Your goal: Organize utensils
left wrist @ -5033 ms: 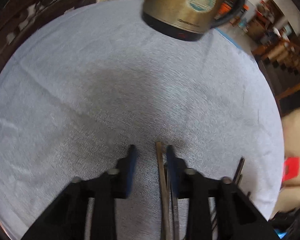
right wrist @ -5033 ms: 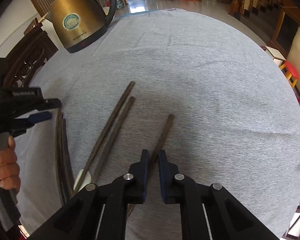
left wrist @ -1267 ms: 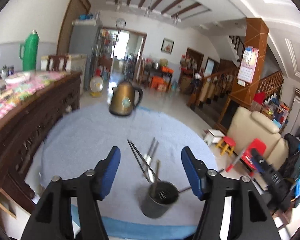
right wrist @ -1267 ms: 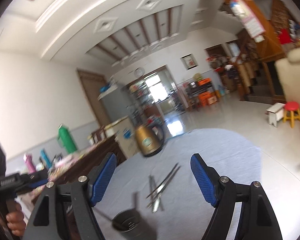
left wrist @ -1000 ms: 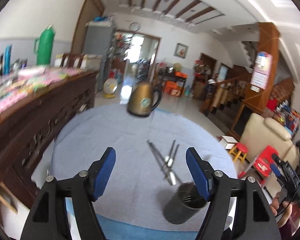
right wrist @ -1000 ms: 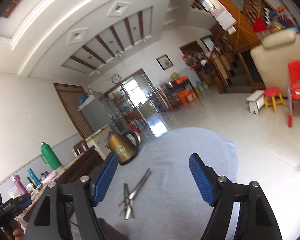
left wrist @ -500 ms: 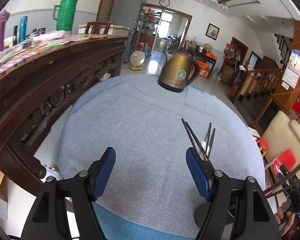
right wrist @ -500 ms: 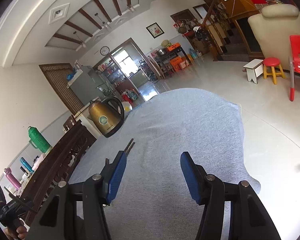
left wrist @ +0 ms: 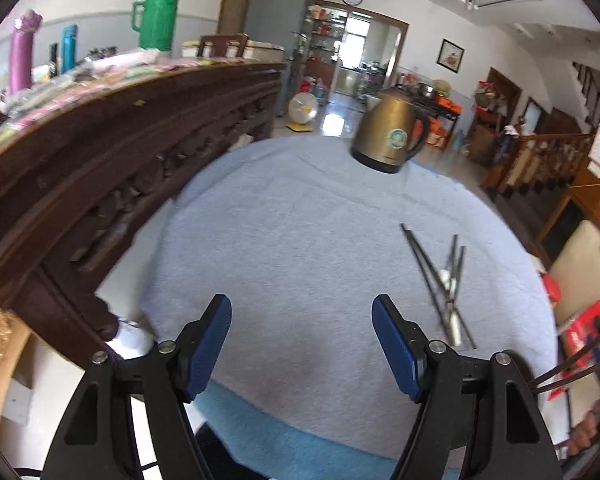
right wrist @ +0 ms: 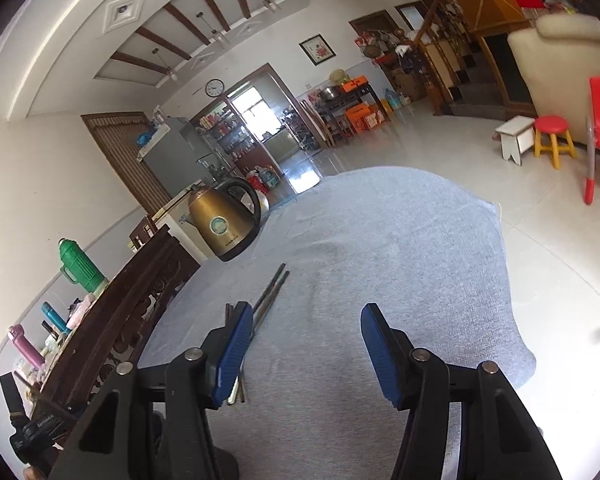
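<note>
We see left black plastic two-finger gripper (left wrist: 302, 340) | ribbed blue rubber pads (left wrist: 209, 346) | silver round screws (left wrist: 167, 346) | right black plastic gripper (right wrist: 305, 354), alike: blue pads (right wrist: 380, 354), silver screws (right wrist: 419, 354)

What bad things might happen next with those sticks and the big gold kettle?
1. The chopsticks lie crossed in a loose pile, so a grab by the open left gripper might catch several at once or scatter them.
2. The pile sits toward the table's side, on the grey cloth; a nudge might roll a stick off.
3. The kettle stands near the far edge; a wide swing of the open right gripper might bump it.
</note>
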A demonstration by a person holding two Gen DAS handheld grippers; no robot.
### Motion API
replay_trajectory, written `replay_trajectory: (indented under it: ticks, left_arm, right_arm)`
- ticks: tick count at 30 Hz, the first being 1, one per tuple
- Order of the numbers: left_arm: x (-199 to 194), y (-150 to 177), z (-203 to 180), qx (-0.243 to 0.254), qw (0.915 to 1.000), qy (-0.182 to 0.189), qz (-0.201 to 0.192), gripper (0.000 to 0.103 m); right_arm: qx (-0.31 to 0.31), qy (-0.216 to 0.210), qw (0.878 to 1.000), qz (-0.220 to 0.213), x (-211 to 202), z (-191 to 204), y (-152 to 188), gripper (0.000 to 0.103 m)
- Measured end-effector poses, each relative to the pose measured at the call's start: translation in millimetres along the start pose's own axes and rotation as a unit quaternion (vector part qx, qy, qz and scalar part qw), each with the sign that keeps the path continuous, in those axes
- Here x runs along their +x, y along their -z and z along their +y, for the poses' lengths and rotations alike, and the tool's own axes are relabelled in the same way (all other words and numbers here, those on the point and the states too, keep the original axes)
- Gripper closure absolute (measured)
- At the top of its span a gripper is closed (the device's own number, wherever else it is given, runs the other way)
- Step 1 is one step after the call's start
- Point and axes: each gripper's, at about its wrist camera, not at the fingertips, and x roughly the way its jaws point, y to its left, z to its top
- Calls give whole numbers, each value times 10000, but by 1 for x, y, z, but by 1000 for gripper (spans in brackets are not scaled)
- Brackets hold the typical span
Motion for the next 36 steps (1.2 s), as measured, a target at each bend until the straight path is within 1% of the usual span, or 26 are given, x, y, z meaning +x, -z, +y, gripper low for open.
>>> replay_trajectory:
  ticks: [3,9,14,20,28,33,36]
  left_arm:
    - [-9,5,-6,267,9991,-330,-50,30]
    - [-41,12,-10,447,9967,-661,-139,29]
    - [-74,17,-19,722,9898,-1148,-427,29]
    - [-113,24,-31,895,9854,-1186,-826,29]
    - [-145,28,-45,1161,9776,-1300,-1181,28]
    - [-152,30,-60,1424,9726,-1336,-1261,26]
    - [-151,30,-69,1560,9706,-1361,-1229,25]
  right_arm:
    - [-180,-22,9998,-72,-13,15,1,43]
    - [-467,-118,9987,-150,-42,41,10,43]
    - [-651,-317,9972,-199,-68,63,19,41]
    - [-865,-642,9941,-112,-88,91,33,40]
    - [-1170,-1012,9880,44,-103,126,55,40]
    - [-1491,-1002,9836,133,-105,147,68,40]
    - [-1617,-945,9823,71,-107,152,70,39]
